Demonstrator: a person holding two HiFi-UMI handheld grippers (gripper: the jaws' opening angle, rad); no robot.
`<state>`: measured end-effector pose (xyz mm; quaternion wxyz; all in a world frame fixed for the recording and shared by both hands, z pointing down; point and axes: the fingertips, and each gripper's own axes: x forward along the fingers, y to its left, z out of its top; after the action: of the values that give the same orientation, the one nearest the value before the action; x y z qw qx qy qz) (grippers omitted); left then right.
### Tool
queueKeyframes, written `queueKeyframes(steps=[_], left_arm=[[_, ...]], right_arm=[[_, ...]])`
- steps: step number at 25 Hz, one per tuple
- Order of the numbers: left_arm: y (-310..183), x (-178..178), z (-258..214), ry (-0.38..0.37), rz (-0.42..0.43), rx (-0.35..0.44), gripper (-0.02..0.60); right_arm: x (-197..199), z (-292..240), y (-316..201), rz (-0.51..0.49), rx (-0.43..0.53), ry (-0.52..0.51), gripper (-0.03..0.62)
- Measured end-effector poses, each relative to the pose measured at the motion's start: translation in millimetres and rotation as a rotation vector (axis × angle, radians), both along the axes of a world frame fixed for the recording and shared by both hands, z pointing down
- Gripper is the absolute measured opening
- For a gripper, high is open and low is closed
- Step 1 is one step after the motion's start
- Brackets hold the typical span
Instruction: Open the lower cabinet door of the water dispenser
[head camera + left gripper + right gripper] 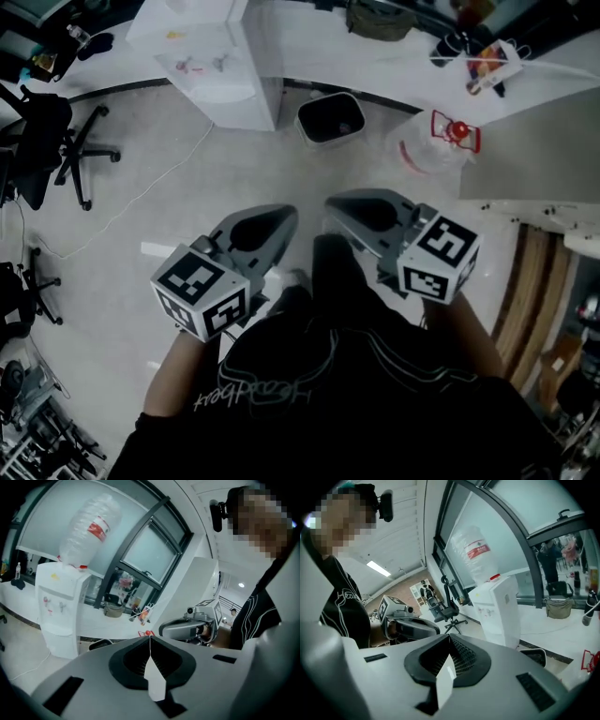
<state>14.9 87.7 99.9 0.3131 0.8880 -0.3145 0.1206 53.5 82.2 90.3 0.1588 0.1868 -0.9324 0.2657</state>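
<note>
Black bin [330,119] on floor [112,281], clear jug [427,152] (red cap) near it, office chair [58,150] far left, white cable [155,183] trailing.

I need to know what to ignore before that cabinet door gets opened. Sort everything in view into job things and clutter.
Job in hand:
water dispenser
left gripper, jaws together
right gripper, jaws together

Just lying about:
black bin
clear jug on the floor
office chair
bag on the counter
</note>
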Motion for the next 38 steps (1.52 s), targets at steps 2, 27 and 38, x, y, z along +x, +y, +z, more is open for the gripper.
queueKeyframes(steps=[2,27,38], left_arm=[[-25.5,11.1,8.3,-0.01,-0.024,-0.02,0.002],[-206.1,42.0,267.3,-0.16,-0.291,-0.138,0.003],[-242.8,-21.5,364.4,-0.247,-0.456,-0.114,0.027]], right_arm=[[10.2,7.2,-28.2,-0.027,0.0,-0.01,0.012],[52.8,268.6,-198.2,-0.099,-0.11,0.054,0.012],[21.9,349.8,-215.2,-0.086,-0.106,0.128,0.012]])
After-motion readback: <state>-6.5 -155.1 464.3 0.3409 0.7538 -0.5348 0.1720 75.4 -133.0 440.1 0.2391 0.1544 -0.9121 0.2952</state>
